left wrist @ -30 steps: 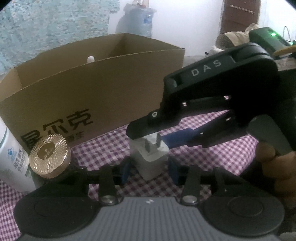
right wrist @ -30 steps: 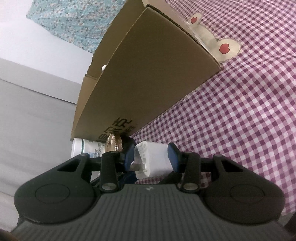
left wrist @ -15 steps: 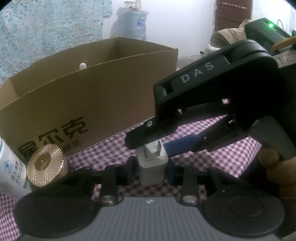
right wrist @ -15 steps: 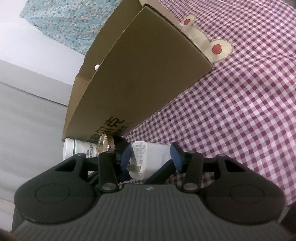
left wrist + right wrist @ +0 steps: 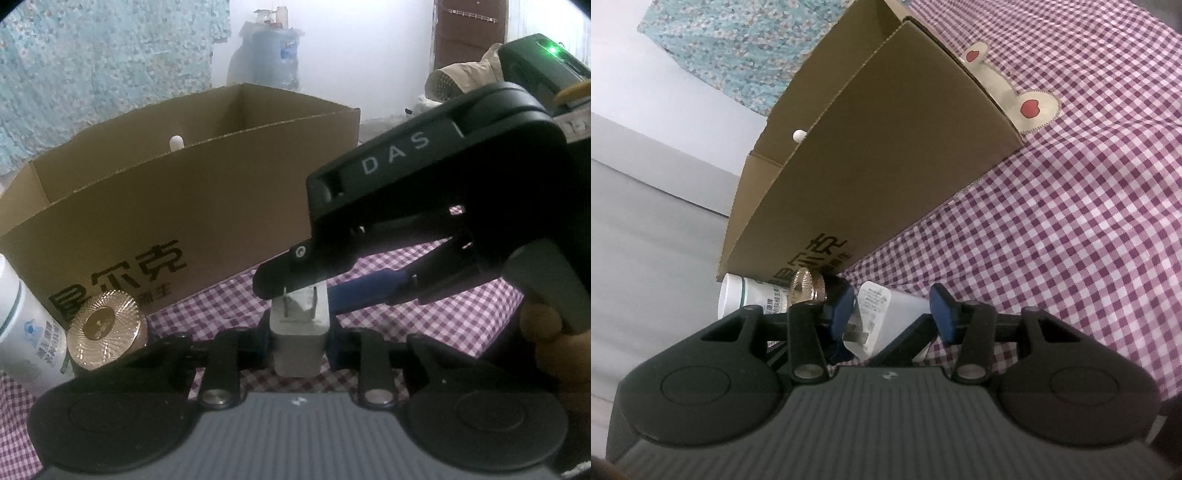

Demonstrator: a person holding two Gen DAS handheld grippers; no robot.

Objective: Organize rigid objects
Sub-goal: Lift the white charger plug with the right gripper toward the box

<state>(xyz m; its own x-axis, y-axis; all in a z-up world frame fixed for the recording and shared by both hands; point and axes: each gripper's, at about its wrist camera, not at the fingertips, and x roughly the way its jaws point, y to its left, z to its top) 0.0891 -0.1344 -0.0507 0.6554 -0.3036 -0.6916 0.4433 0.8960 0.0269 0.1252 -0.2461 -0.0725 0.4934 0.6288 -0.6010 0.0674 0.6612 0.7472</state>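
Note:
A white plug adapter [image 5: 300,339] with two metal prongs up sits between the blue pads of my left gripper [image 5: 299,341], which is shut on it. My right gripper [image 5: 892,312] reaches in from the right, its fingers [image 5: 365,288] beside the adapter; in its own view the jaws stand apart around the adapter [image 5: 886,314], not pressing it. The open cardboard box [image 5: 177,206] stands just behind. A gold-capped jar [image 5: 107,328] and a white bottle [image 5: 22,332] stand at the left.
Purple checked cloth [image 5: 1071,221] covers the table. A white rounded tip [image 5: 176,142] sticks up inside the box. A beige patch with red hearts [image 5: 1027,107] lies behind the box. A water jug [image 5: 273,55] stands far back.
My left gripper closed on the adapter and turned it upright. My right gripper's jaws opened and let go of it.

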